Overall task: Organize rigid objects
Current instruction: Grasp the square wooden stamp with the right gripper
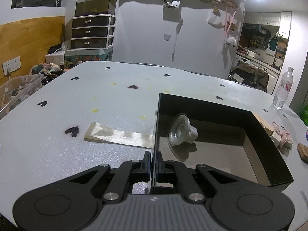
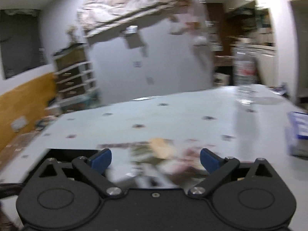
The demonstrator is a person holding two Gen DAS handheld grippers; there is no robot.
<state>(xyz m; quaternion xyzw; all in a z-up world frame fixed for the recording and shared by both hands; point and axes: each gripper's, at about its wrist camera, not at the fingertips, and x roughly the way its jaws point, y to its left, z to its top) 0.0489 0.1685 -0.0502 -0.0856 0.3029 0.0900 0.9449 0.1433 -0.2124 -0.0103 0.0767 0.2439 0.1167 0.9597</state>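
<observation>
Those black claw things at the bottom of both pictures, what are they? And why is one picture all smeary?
They are grippers: pinching tools with two fingers that a person holds, one in each hand. A small camera sits on each tool and looks forward along its fingers, so each picture shows one tool's own view.

The sharp picture comes from the left gripper. It is shut on the thin wall of a black box that sits on the white table with little hearts. Inside the box lies a clear suction cup. Beside the box lies a shiny flat strip, and a water bottle stands farther back.

The smeary picture comes from the right gripper. Its blue-tipped fingers are wide open and hold nothing. The blur suggests it is moving fast, so the things under it cannot be made out.
</observation>
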